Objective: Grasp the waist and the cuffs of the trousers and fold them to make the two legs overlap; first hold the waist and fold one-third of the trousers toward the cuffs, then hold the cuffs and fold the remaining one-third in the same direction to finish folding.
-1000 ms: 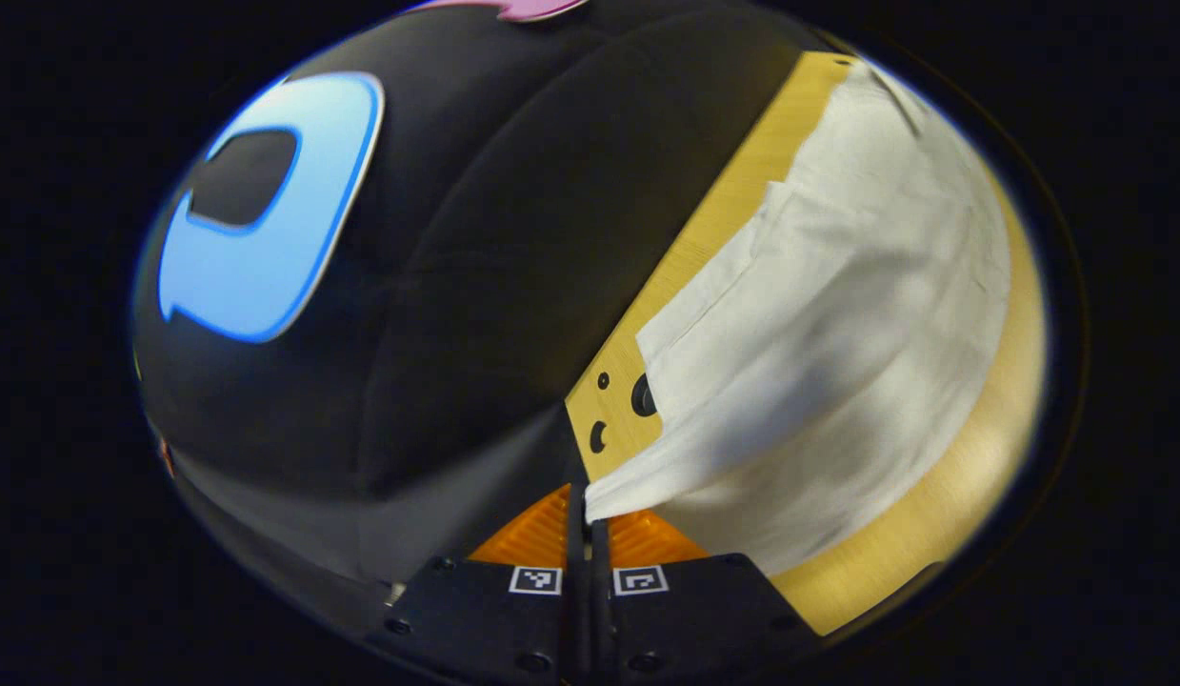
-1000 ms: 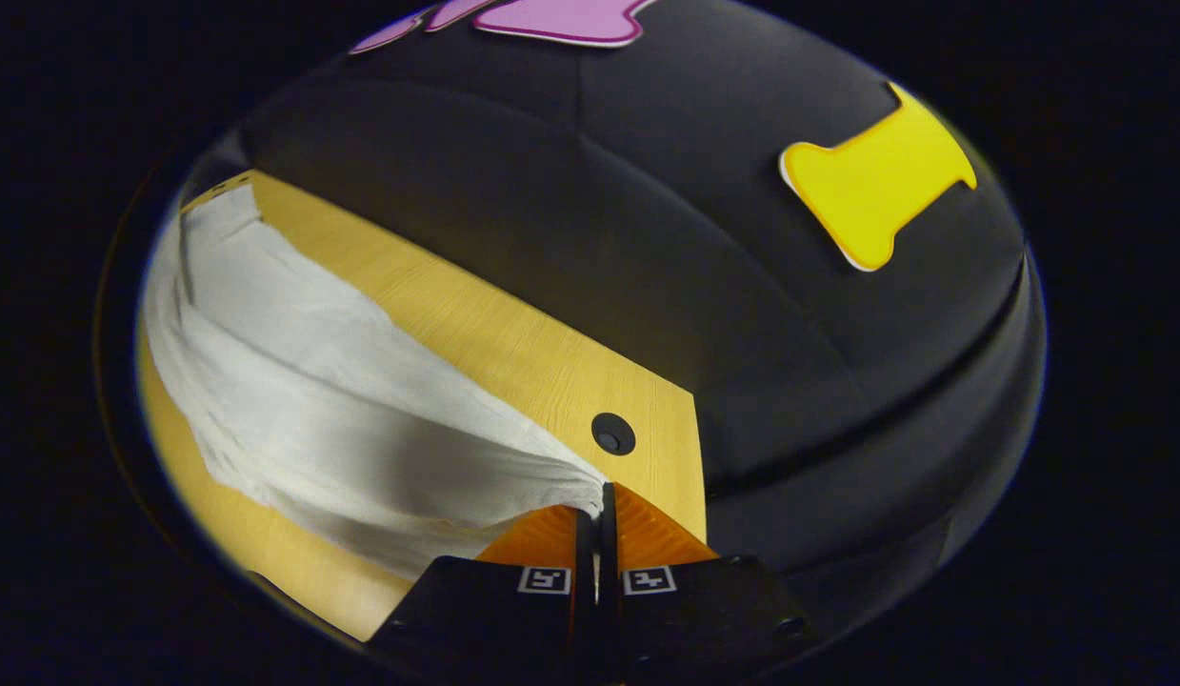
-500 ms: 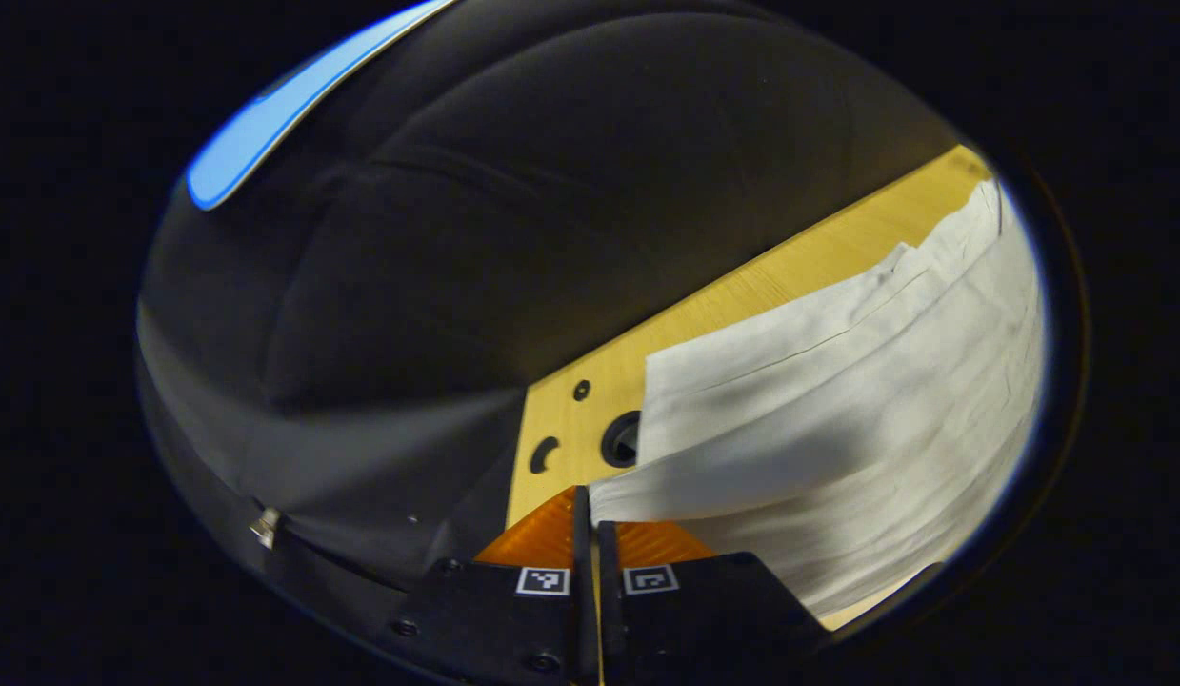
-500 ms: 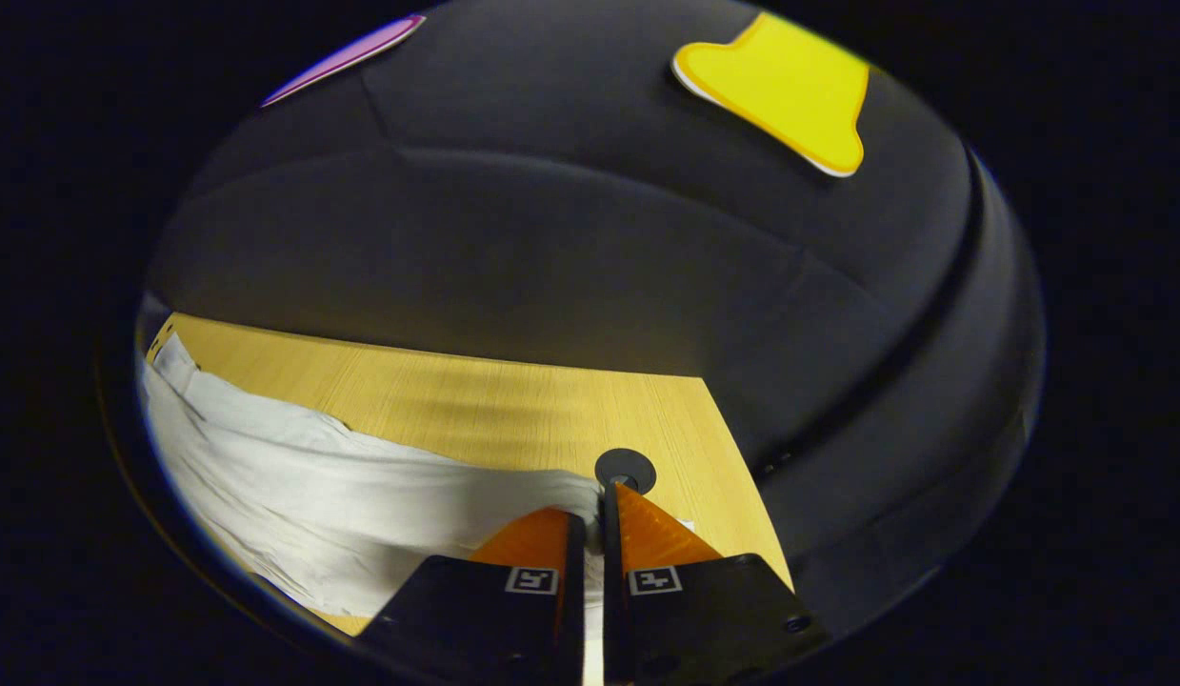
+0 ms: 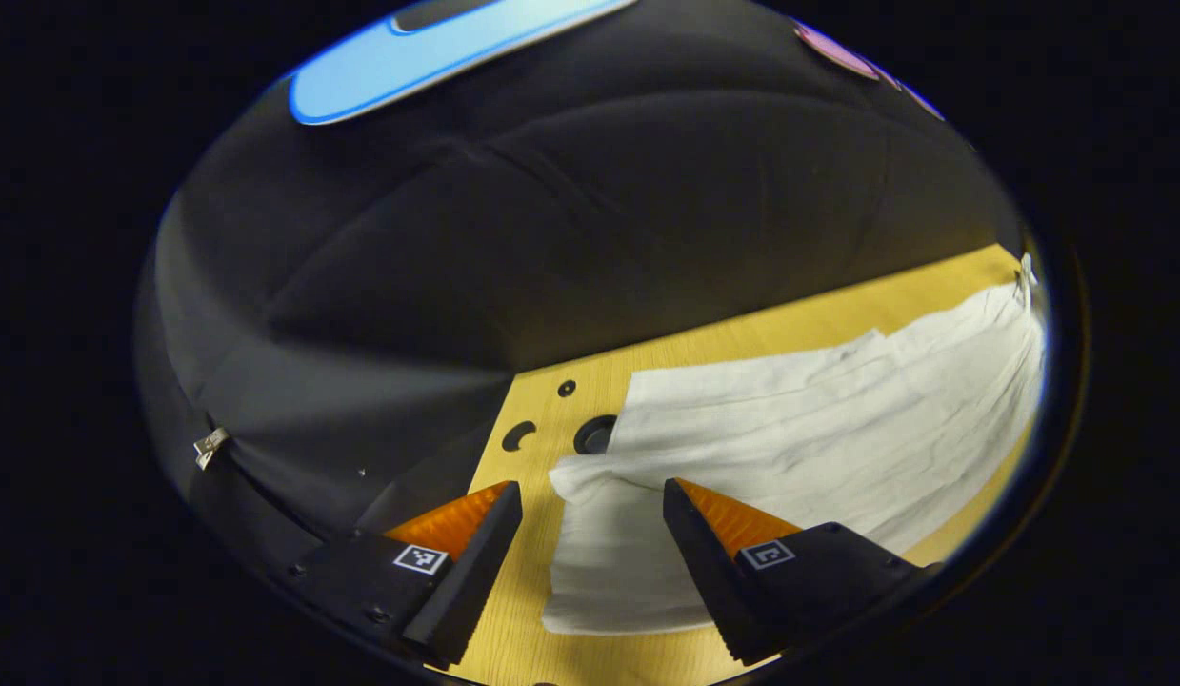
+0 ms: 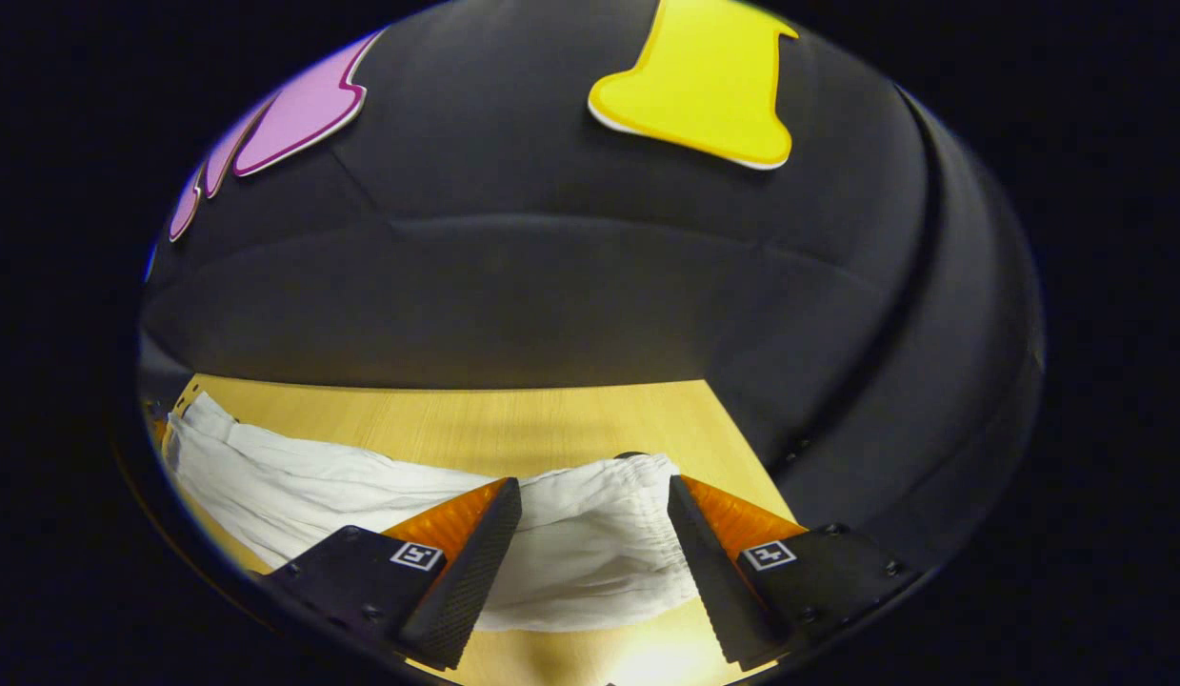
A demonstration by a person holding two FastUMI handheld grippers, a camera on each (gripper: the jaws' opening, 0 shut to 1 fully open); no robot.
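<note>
White trousers (image 5: 790, 429) lie flat and lengthwise on the yellow wooden table (image 5: 742, 329), folded so the layers overlap. In the left gripper view, my left gripper (image 5: 591, 488) is open just above one end, where stacked cloth edges (image 5: 599, 553) lie between and below its fingers without touching them. In the right gripper view, my right gripper (image 6: 593, 484) is open over the gathered waist end (image 6: 637, 472) of the trousers (image 6: 361, 486). The cloth rests on the table (image 6: 513, 419) between its spread fingers, held by neither.
Round holes (image 5: 518, 435) and a cable port (image 5: 594, 433), partly covered by cloth, sit near the table's corner by the left gripper. The table's edge and corner (image 6: 718, 410) lie close to the waist end. Black booth cloth rises behind the table.
Both grippers were shut on the trousers' ends and have opened, letting go. The lifted, stretched cloth has come down and lies on the table. Both cameras have levelled out.
</note>
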